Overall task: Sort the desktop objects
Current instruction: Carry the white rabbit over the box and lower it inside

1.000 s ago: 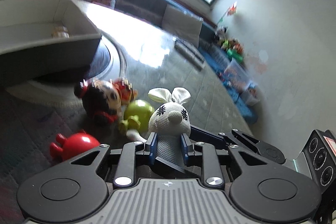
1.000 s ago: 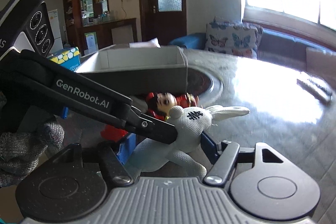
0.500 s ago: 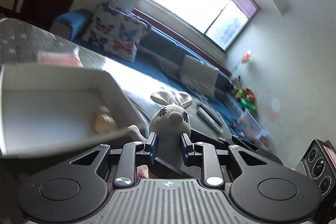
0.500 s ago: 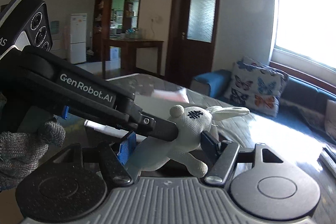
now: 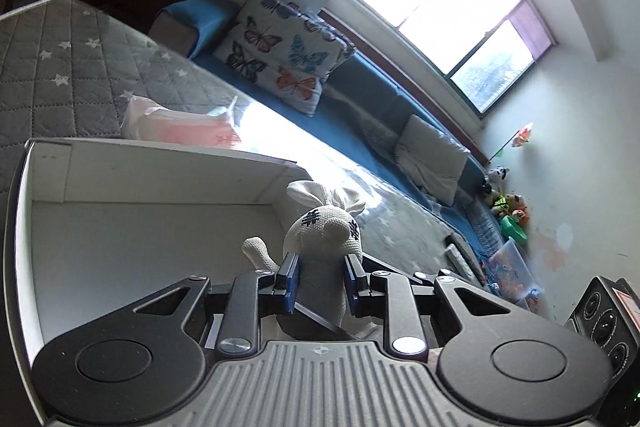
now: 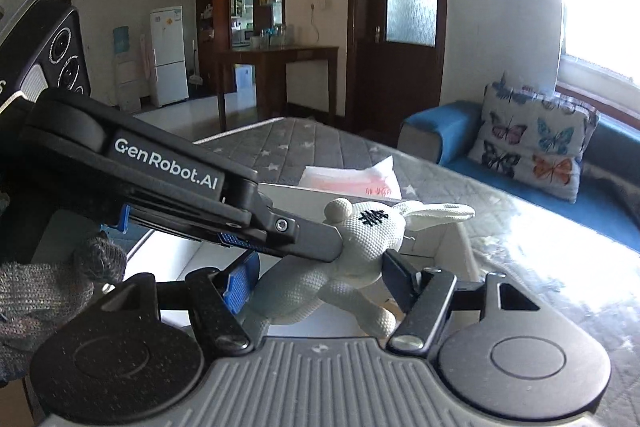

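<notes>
Holding the white knitted bunny [image 5: 320, 259] over the white box [image 5: 140, 235]: left gripper [image 5: 319, 281] is clamped on its body just below the head, blue pads [image 5: 289, 281] pressed on both sides. Right gripper [image 6: 316, 279] sits around the bunny's lower body and legs, but its fingers [image 6: 240, 279] look spread; can't tell if it grips. Bunny hangs above the box's right end, near the far corner. Box sits on the grey quilted table [image 5: 80, 67]; pink tissue pack [image 5: 180, 125] lies just behind its far wall.
</notes>
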Motion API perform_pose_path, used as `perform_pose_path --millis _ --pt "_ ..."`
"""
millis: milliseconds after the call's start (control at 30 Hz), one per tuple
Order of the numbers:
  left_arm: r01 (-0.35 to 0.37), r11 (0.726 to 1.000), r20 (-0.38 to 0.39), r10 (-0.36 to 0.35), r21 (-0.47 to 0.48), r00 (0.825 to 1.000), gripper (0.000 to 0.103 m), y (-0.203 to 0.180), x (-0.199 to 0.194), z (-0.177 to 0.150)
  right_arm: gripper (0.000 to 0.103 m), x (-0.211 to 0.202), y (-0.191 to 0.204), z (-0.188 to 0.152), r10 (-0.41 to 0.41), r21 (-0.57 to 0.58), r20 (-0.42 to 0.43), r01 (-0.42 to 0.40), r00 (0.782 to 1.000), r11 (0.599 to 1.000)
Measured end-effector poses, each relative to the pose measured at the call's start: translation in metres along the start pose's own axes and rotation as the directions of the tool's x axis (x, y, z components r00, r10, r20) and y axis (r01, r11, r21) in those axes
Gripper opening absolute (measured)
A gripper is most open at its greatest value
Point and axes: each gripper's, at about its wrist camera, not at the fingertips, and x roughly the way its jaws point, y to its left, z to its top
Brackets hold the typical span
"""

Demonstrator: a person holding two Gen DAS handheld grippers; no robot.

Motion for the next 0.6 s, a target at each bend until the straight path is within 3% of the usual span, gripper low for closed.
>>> perform_pose_path --millis 300,600 --pt "-0.081 0.997 -0.016 0.081 -0.006 0.997 0.024 0.025 0.034 0.020 0.068 0.046 -0.025 0.012 0.055 0.113 -0.082 -0.046 0.995 0.993" --pt "-0.110 0.994 -0.016 0.111 0.017 0.994 0.025 0.027 0.027 0.009 0.069 0.040 -0.018 0.007 0.021 0.057 -0.095 -0.015 0.995 0.998"
